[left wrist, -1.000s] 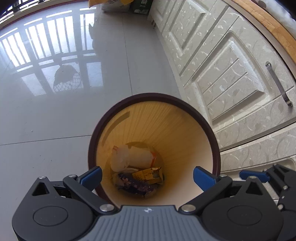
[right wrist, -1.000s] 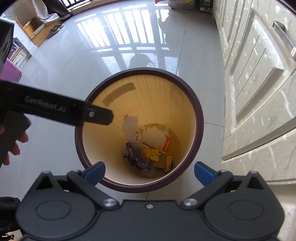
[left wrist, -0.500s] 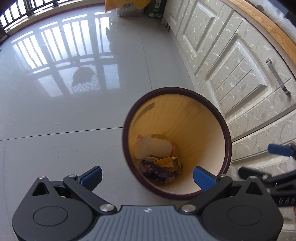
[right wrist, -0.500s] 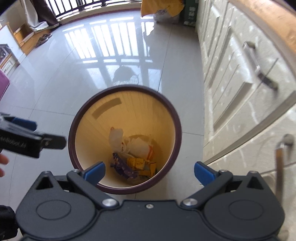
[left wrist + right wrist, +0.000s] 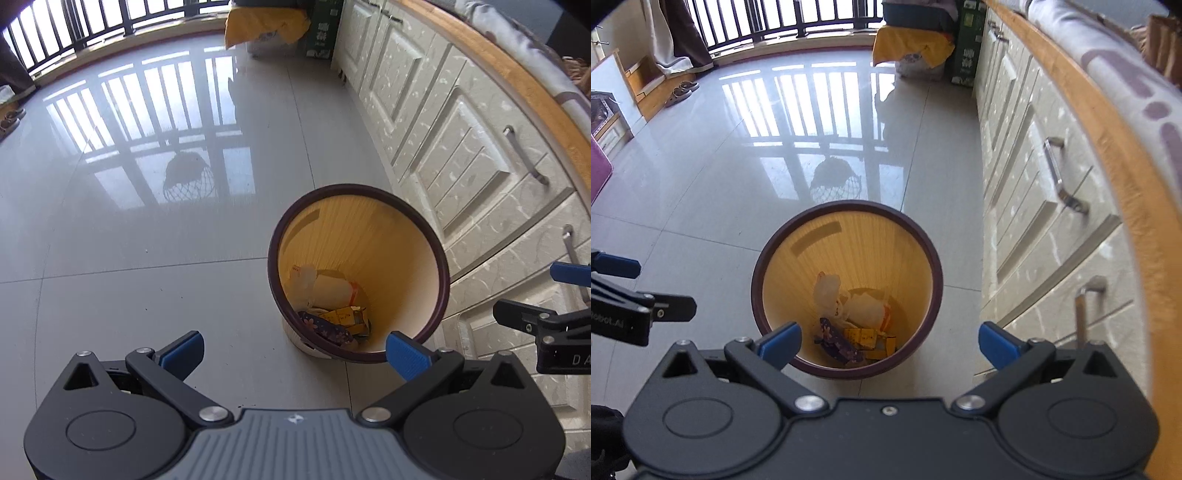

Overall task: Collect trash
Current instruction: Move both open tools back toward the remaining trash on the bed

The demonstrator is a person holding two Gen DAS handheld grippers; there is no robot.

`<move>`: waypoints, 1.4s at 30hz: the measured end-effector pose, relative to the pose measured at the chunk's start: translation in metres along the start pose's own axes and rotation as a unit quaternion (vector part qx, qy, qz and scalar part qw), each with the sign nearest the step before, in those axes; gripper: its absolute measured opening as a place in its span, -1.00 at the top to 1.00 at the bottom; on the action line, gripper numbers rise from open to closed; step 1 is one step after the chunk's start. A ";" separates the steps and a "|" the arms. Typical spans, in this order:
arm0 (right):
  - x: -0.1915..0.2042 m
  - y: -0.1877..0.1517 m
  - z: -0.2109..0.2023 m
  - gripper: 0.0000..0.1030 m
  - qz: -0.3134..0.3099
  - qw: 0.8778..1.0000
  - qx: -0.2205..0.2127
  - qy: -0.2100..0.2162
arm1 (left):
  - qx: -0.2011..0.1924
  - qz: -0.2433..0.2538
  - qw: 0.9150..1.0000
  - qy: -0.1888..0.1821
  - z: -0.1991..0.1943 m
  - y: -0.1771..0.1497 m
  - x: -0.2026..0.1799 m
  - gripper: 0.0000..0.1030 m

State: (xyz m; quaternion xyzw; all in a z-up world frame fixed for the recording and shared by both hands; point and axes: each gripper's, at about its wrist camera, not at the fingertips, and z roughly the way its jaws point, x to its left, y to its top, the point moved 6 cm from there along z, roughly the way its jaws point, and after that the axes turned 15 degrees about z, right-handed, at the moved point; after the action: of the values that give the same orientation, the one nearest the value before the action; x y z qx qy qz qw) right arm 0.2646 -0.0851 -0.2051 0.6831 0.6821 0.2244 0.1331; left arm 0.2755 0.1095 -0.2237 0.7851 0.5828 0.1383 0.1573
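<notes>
A round bin (image 5: pixel 424 236) with a dark purple rim and yellow inside stands on the tiled floor; the right wrist view shows this bin (image 5: pixel 846 236) from above. Trash (image 5: pixel 332 299) lies at its bottom: a crumpled white wrapper, yellow cartons and a purple flowered packet, and this trash (image 5: pixel 855 325) shows in the right view too. My left gripper (image 5: pixel 295 350) is open and holds nothing, up and to the left of the bin. My right gripper (image 5: pixel 890 341) is open and holds nothing, high above the bin's near rim.
Cream cabinet doors (image 5: pixel 469 147) with metal handles (image 5: pixel 1060 173) run along the right under a wooden counter edge (image 5: pixel 1115 147). A yellow cloth over bags (image 5: pixel 266 22) and a green box (image 5: pixel 967 44) stand at the far wall. Glossy floor (image 5: pixel 129 258) lies to the left.
Both grippers have risen and drawn back from the bin, which now looks smaller and farther below. The left gripper has also shifted left of it. Both stayed open.
</notes>
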 end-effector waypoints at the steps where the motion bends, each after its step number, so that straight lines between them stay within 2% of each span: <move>1: 0.000 0.000 -0.005 -1.00 0.001 1.000 -0.003 -0.001 | -0.003 0.001 1.000 0.002 -0.005 0.000 -0.001 -1.00; 11: 0.002 0.003 -0.064 -1.00 -0.001 0.999 -0.054 0.003 | -0.045 0.005 0.999 0.015 -0.057 -0.002 -0.013 -1.00; 23: -0.012 0.008 -0.147 -1.00 0.014 0.991 -0.133 0.000 | -0.123 0.019 0.992 0.027 -0.129 0.004 -0.036 -1.00; 34: -0.072 0.000 -0.210 -1.00 0.059 0.977 -0.203 -0.031 | -0.198 0.061 0.978 0.013 -0.175 0.028 -0.091 -1.00; 42: -0.130 -0.007 -0.247 -1.00 0.090 0.961 -0.252 -0.066 | -0.239 0.088 0.967 -0.004 -0.189 0.047 -0.143 -1.00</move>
State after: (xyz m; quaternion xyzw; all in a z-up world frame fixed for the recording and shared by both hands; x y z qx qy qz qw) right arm 0.1417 -0.2449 -0.0116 0.6994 0.5289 0.3545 0.3248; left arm 0.2006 -0.0241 -0.0365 0.7733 0.4608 0.2836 0.3305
